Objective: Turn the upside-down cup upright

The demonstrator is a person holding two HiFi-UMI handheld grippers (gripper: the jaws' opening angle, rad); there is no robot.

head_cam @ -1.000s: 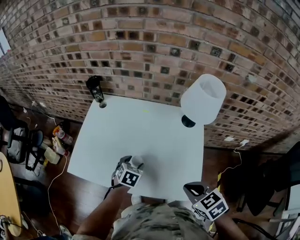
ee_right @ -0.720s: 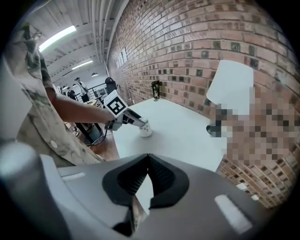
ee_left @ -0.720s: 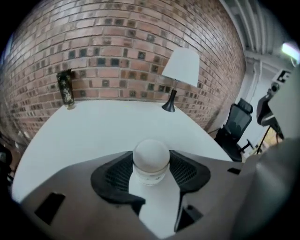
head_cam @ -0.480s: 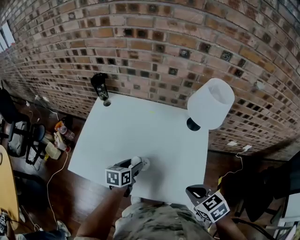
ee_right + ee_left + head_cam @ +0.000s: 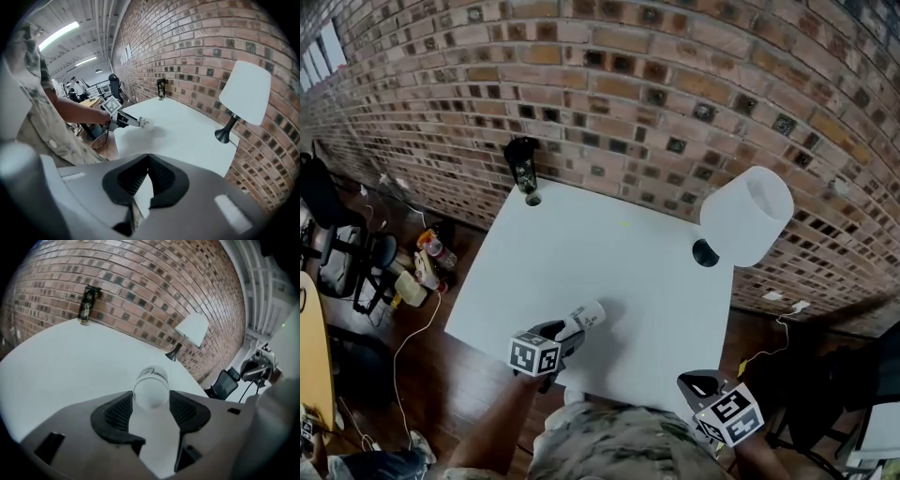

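My left gripper (image 5: 574, 327) is shut on a white paper cup (image 5: 587, 317) with dark print. The cup is held above the white table (image 5: 581, 244) near its front edge, tipped nearly on its side, its far end pointing away from the gripper. In the left gripper view the cup (image 5: 151, 386) sits clamped between both pads (image 5: 118, 412). The right gripper view shows the same cup (image 5: 146, 123) off the table with its shadow beneath. My right gripper (image 5: 697, 382) hangs shut and empty off the table's front right corner.
A white-shaded lamp (image 5: 748, 217) on a black base stands at the table's back right. A dark can (image 5: 523, 167) stands at the back left corner against the brick wall. Chairs, bottles and cables lie on the floor at left.
The cup stood upside down on the table in my left gripper; now it is lifted and tipped sideways. The right gripper has barely moved.
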